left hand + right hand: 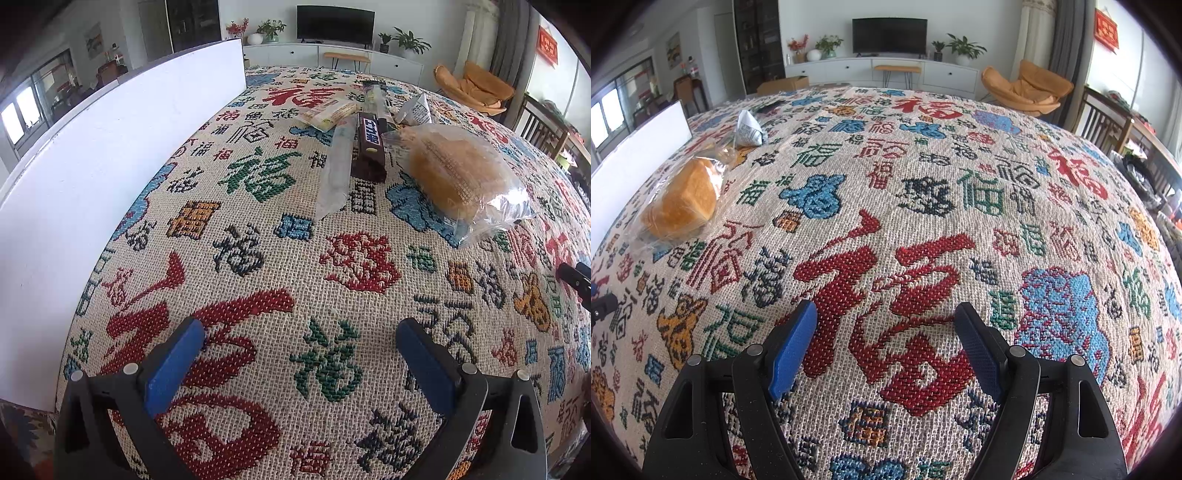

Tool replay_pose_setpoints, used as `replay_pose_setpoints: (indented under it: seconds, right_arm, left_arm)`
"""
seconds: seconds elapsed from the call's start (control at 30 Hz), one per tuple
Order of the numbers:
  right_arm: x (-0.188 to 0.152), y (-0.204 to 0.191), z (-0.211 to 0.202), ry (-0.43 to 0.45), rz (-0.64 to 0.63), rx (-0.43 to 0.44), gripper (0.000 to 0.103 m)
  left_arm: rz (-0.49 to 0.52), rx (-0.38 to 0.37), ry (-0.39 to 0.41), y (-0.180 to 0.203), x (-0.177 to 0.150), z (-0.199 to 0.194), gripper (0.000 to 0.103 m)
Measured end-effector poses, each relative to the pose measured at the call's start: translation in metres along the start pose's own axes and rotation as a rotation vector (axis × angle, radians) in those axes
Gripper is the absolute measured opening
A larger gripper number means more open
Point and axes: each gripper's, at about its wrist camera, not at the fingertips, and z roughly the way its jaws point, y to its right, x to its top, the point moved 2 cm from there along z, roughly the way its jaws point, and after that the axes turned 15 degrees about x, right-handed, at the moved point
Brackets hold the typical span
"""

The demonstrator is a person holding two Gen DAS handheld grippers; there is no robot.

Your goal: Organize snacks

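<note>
Over the patterned worktop (258,295), my left gripper (299,354) hangs with jaws spread and empty; the chocolate bar (370,146) and bagged bread (458,173) lie well ahead, touching nothing of mine. On the right view, my right gripper (886,343) is likewise spread, empty; the bread (683,199) sits far left, and its slippery bag could slide from a shallow pinch.

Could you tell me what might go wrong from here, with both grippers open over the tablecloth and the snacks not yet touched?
1. The bagged bread is soft in loose clear plastic; the left gripper or right gripper may squash it or pinch only film.
2. The chocolate bar lies against a clear wrapped stick; grabbing one could drag the other.
3. The woven tablecloth could snag low fingertips.
</note>
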Motion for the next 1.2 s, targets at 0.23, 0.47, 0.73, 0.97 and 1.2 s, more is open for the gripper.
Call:
replay_pose_setpoints:
  seconds: [0.23, 0.47, 0.73, 0.97, 1.2]
  right_arm:
    - [0.000, 0.001, 0.000, -0.002, 0.009, 0.008, 0.080]
    - [0.054, -0.005, 0.005, -0.016, 0.037, 0.084, 0.081]
    - [0.180, -0.106, 0.091, -0.156, -0.350, 0.137, 0.079]
    - [0.195, -0.148, 0.164, -0.275, -0.477, 0.113, 0.077]
    - [0.207, -0.141, 0.181, -0.256, -0.363, 0.193, 0.034]
  left_arm:
    - [0.002, 0.000, 0.000, 0.000, 0.000, 0.000, 0.103]
    - [-0.001, 0.002, 0.010, 0.000, -0.001, -0.001, 0.103]
    - [-0.001, 0.001, 0.012, 0.000, -0.002, -0.001, 0.103]
    - [-0.004, 0.001, 0.021, 0.000, -0.001, 0.000, 0.103]
    - [-0.007, 0.002, 0.026, 0.001, 0.001, 0.001, 0.103]
